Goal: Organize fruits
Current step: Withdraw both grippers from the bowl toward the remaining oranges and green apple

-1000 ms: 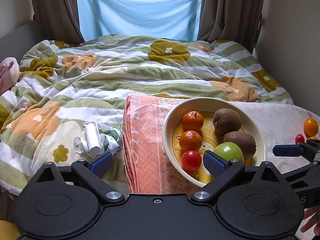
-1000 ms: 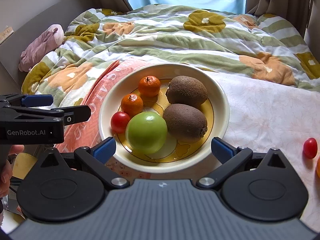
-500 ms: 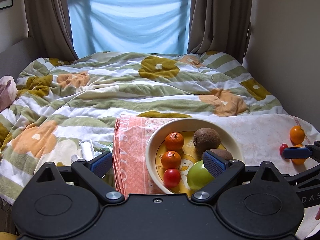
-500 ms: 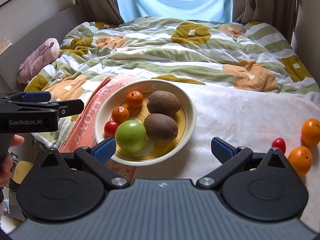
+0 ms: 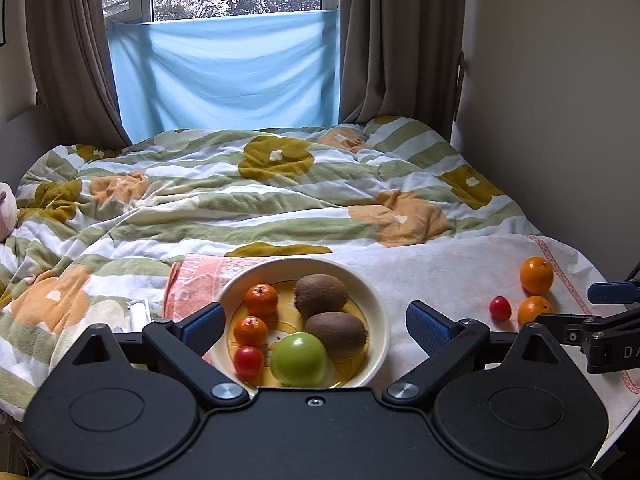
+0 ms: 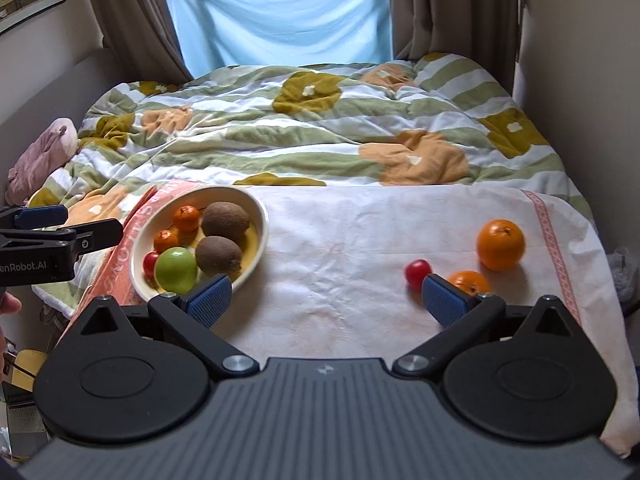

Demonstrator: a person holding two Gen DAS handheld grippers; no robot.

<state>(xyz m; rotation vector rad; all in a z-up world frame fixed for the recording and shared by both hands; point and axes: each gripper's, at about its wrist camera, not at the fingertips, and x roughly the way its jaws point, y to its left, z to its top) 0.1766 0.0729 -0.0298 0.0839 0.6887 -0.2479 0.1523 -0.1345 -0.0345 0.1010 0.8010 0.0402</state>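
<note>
A cream bowl (image 5: pixel 380 320) (image 6: pixel 262 216) sits on a white cloth and holds two kiwis (image 5: pixel 320 292), a green apple (image 5: pixel 300 358) (image 6: pixel 176 266), two small mandarins (image 5: pixel 261 299) and a red cherry tomato (image 5: pixel 248 360). On the cloth to the right lie a big orange (image 6: pixel 500 239) (image 5: pixel 536 275), a smaller orange (image 6: pixel 464 280) (image 5: pixel 534 309) and a loose cherry tomato (image 6: pixel 417 272) (image 5: pixel 500 307). My left gripper (image 5: pixel 314 326) is open, held in front of the bowl. My right gripper (image 6: pixel 326 298) is open over bare cloth, its right fingertip (image 6: pixel 444 296) beside the smaller orange.
The white cloth (image 6: pixel 340 248) has a pink patterned edge (image 5: pixel 192 280) and lies over a flowered quilt (image 5: pixel 240 192) on a bed. A wall stands close on the right. A pink soft item (image 6: pixel 40 156) rests at the left. A person's fingers (image 6: pixel 8 304) hold the left gripper.
Both grippers have pulled back and up from the bowl, which now looks smaller. The right view has swung right, bringing both oranges and the loose tomato into view. Both stay open.
</note>
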